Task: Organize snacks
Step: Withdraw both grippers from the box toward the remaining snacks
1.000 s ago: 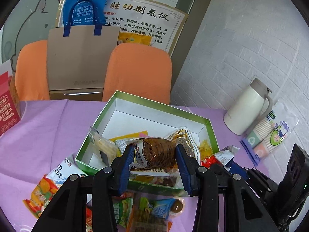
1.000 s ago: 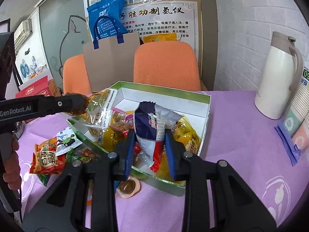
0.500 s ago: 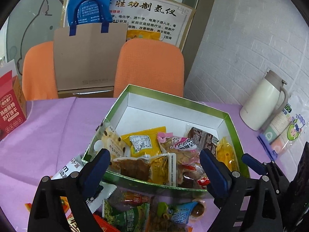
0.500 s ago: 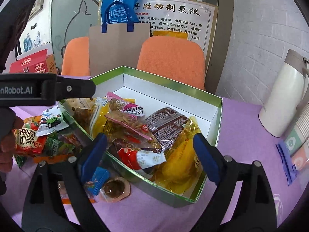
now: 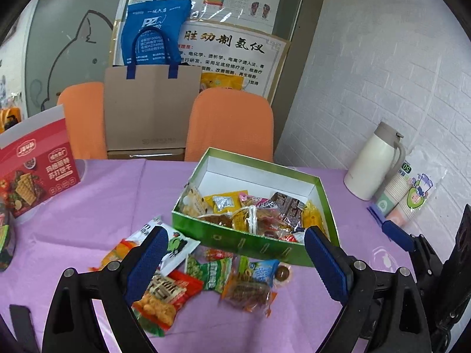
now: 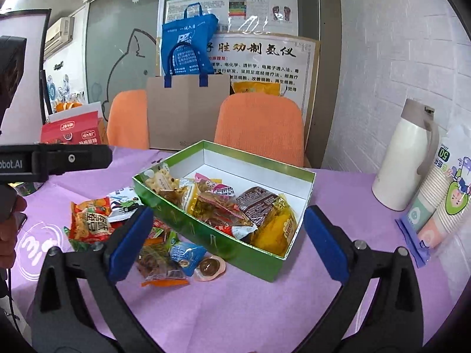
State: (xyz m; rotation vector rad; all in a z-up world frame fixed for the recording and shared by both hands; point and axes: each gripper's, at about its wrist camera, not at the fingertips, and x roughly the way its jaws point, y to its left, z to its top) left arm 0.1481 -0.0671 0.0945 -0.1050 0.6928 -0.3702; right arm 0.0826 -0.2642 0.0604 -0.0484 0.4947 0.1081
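Snacks half sorted — both grippers empty.
Left gripper (image 5: 235,260) and right gripper (image 6: 228,242) hover with jaws wide apart; green box (image 6: 206,236) holds packets, loose snacks (image 5: 206,276) lie on the table (image 6: 265,309) beside it.

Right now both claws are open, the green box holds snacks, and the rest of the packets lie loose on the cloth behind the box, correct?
Not behind. In the right wrist view the loose packets lie on the cloth in front of the green box, on its near left side. The left claw and right claw are both open, and the box does hold snacks.
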